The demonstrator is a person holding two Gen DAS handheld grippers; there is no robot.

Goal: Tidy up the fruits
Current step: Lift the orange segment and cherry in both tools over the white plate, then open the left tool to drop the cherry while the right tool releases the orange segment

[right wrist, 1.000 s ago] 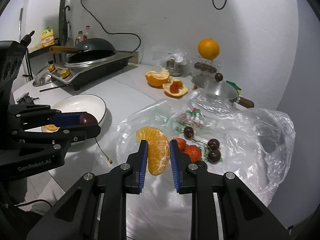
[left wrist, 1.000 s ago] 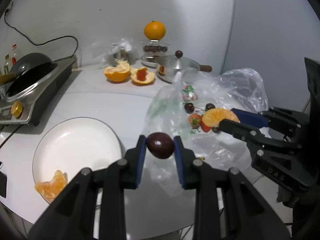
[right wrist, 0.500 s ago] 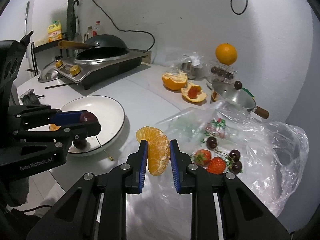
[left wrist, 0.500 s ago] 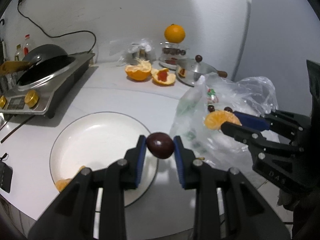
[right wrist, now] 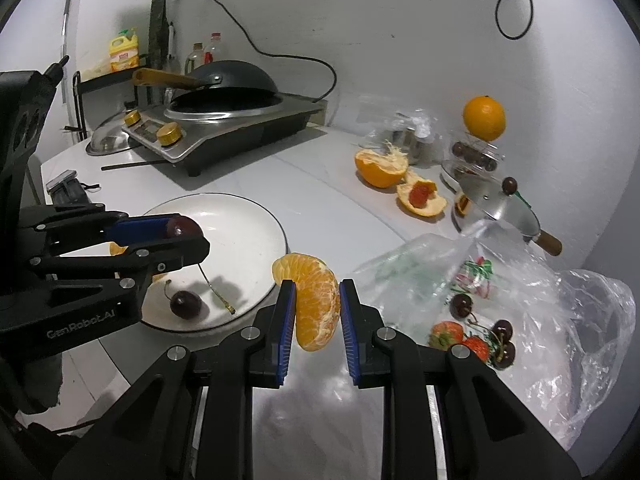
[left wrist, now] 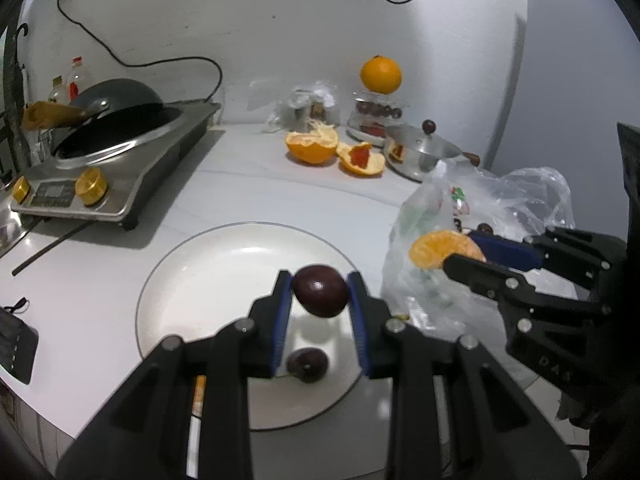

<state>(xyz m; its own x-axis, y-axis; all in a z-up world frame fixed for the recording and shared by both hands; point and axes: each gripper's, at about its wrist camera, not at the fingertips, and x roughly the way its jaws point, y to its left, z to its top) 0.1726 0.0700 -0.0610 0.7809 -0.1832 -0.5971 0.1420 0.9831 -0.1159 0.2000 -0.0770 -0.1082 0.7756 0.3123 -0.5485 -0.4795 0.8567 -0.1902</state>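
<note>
Two grippers are each clamped on fruit. At centre frame in its own view, the left gripper (left wrist: 320, 290) pinches a dark cherry (left wrist: 320, 290) above the white plate (left wrist: 200, 256), where another cherry (right wrist: 185, 304) lies. The right gripper (right wrist: 318, 304) grips an orange segment (right wrist: 316, 300) beside the plate's rim, left of the plastic bag (right wrist: 560, 340) of strawberries (right wrist: 460, 340).

Cherry (right wrist: 185, 305) on plate (right wrist: 256, 220), bag (right wrist: 560, 320) rightward

Dark cherry (left wrist: 320, 290) aloft over plate (left wrist: 208, 264) — orange wedge (right wrist: 316, 302) upright.
</note>
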